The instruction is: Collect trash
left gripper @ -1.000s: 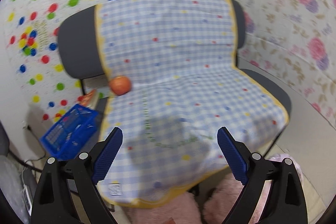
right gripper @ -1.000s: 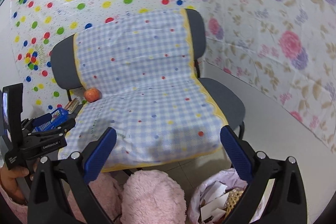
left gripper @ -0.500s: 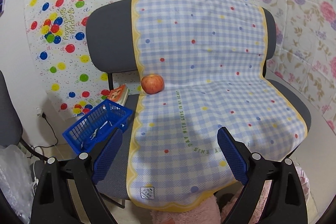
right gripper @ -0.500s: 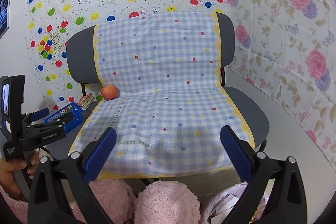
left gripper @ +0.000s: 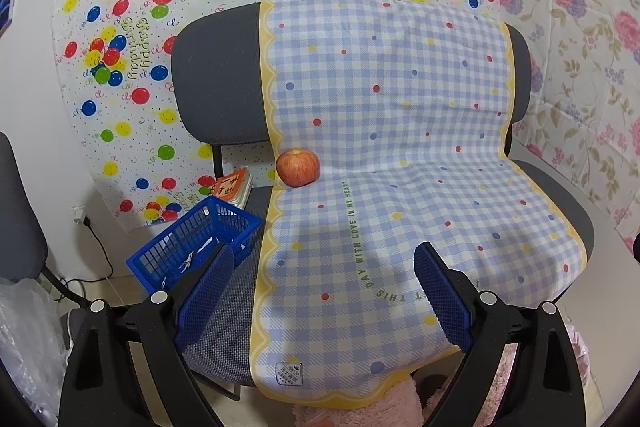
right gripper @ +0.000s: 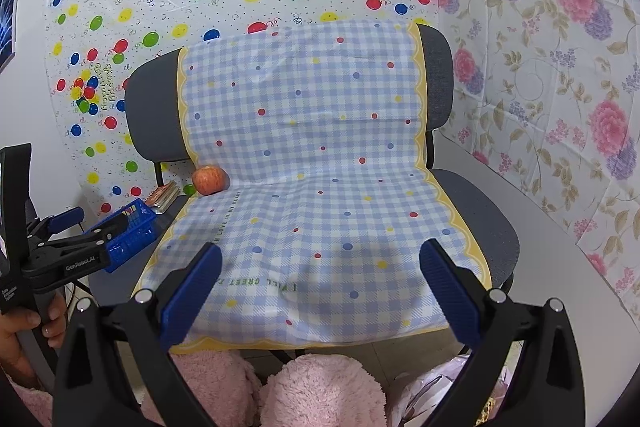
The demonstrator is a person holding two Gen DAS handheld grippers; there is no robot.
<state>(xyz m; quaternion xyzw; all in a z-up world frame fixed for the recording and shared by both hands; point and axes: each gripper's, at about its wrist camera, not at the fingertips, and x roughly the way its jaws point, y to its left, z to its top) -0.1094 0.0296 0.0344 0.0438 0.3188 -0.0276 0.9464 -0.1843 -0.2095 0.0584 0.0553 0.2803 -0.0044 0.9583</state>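
Left view has swung left since a second ago: apple went from left of centre to just above centre, and the blue basket is now in full view at lower left; right view has pulled level, chair now centred. Left tongs wide open, nothing between the pads, hovering over the front of the checked cloth; right tongs also wide open and empty, over the cloth's front edge. Apple sits at the seat/backrest crease on the cloth's left border, on the grey chair; in the right view it is at left of centre. Basket is on the seat's left side beside the cloth, some small items inside, can't identify them. Booklet behind the basket. Pink slippers at bottom of the right view.
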